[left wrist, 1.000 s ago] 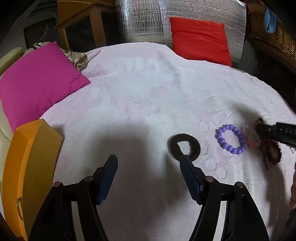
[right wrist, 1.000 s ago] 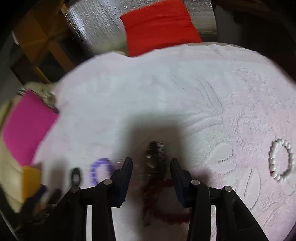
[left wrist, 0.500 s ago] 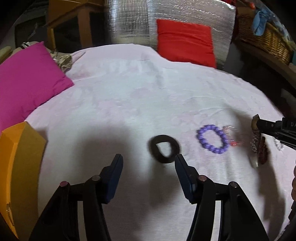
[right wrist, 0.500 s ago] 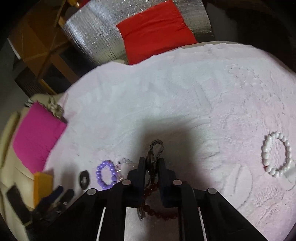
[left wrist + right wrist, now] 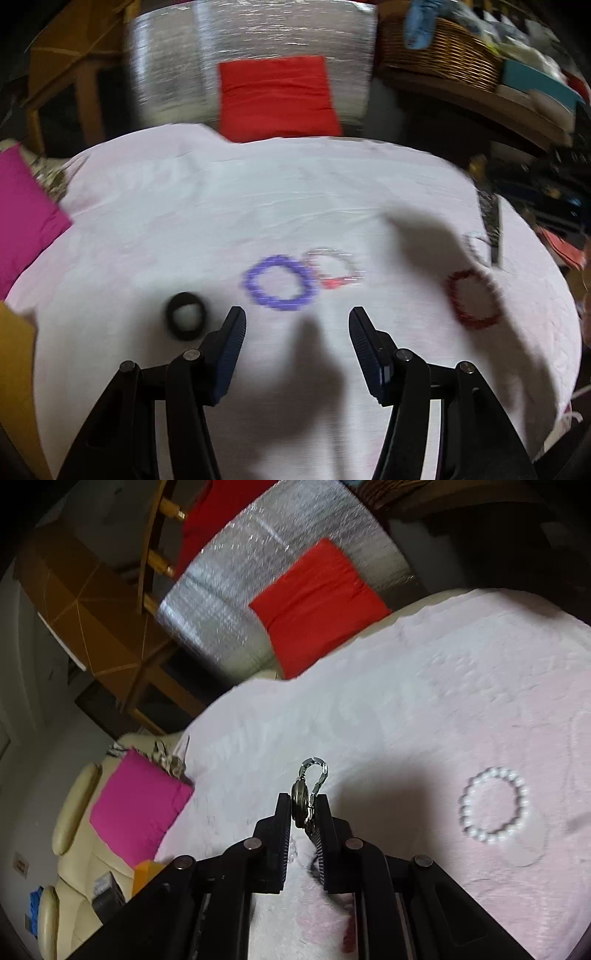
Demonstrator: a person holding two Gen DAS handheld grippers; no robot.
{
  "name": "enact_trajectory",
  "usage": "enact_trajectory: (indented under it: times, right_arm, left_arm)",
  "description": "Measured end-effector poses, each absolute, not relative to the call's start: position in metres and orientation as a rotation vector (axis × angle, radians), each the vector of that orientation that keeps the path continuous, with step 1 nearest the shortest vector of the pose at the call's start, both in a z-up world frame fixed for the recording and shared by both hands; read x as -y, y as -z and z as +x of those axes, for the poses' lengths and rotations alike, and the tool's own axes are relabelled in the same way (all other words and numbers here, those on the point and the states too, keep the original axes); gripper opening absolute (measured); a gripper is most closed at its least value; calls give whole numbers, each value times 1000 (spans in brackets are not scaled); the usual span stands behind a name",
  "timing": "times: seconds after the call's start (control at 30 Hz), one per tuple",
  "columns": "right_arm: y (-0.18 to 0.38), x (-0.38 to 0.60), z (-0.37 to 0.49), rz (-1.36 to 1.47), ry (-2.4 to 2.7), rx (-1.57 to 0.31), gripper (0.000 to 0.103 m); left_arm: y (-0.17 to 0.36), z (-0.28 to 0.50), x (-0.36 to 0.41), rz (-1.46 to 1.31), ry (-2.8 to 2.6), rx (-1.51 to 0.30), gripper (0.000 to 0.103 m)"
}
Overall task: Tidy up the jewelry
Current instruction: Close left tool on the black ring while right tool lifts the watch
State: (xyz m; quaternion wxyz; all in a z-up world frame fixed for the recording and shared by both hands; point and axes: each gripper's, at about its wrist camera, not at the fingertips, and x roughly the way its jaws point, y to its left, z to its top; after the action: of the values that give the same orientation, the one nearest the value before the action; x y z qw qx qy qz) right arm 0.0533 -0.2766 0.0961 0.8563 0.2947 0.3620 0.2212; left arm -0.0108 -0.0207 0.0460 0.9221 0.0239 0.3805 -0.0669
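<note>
My right gripper [image 5: 303,805] is shut on a metal chain bracelet with a round charm [image 5: 310,790] and holds it above the pale pink cloth [image 5: 406,701]. In the blurred left wrist view that gripper [image 5: 489,236] hangs at the right with the chain. My left gripper [image 5: 295,328] is open and empty just above the cloth. Ahead of it lie a purple bead bracelet [image 5: 279,282] and a clear bracelet with a pink part [image 5: 334,269]. A black ring [image 5: 184,321] lies to its left, a red bead bracelet [image 5: 472,304] to its right. A white pearl bracelet [image 5: 495,805] lies right of my right gripper.
A pink cushion [image 5: 22,218] and an orange box [image 5: 14,369] sit at the left edge. A red cushion [image 5: 275,98] leans on a silver panel [image 5: 170,77] at the back. A wicker basket [image 5: 439,55] stands on a shelf at the back right.
My right gripper closed on the chain bracelet and lifted it off the cloth, leaving the red bead bracelet behind. My left gripper swung to the right, past the black ring.
</note>
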Motion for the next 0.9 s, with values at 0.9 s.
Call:
enact_trajectory:
  times: [0.9]
  right_arm:
    - [-102, 311, 20, 760, -516, -740, 14]
  left_arm:
    - [-28, 15, -78, -161, -162, -874, 61]
